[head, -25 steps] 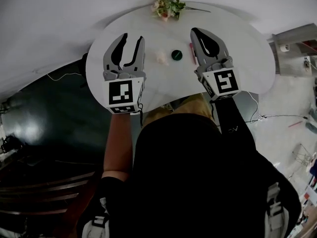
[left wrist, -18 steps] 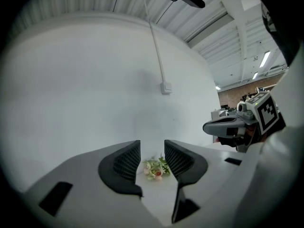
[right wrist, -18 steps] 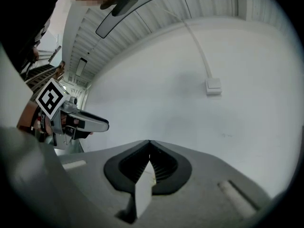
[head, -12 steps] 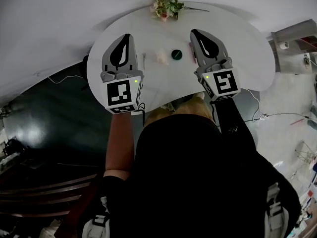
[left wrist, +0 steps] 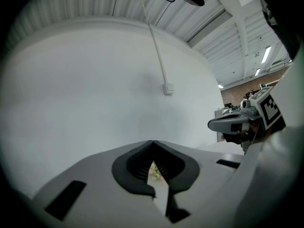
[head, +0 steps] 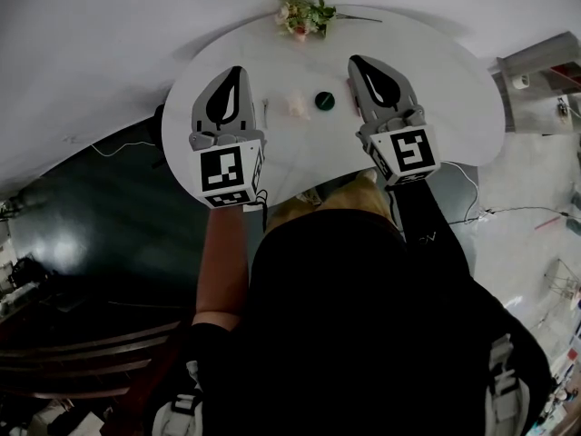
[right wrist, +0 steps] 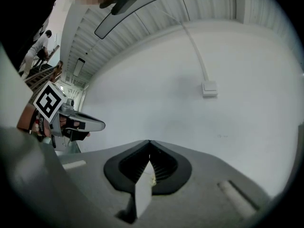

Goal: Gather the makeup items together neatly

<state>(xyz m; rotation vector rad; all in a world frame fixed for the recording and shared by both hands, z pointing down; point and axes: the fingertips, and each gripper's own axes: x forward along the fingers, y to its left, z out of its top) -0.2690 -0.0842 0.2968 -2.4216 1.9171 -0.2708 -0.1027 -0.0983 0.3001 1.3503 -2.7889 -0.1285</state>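
Observation:
On the white table (head: 436, 80) lie a thin pale stick (head: 264, 109), a pale pink puff (head: 297, 105) and a dark green round compact (head: 324, 101). A slim pink tube (head: 350, 93) lies half hidden by the right gripper. My left gripper (head: 234, 69) hovers left of the stick, shut with nothing in it. My right gripper (head: 356, 60) hovers right of the compact, also shut and holding nothing. In the left gripper view the left gripper (left wrist: 152, 141) has its jaws meeting at the tip. The right gripper (right wrist: 150, 141) looks the same in its own view.
A small bunch of flowers (head: 304, 14) lies at the table's far edge. A dark floor area (head: 82, 216) lies to the left of the table. A grey stand (head: 540, 66) is at the right. Both gripper views face a white wall.
The left gripper's jaws went from wide open to shut, with nothing taken. The thin stick is now visible beside it. The right gripper has barely moved.

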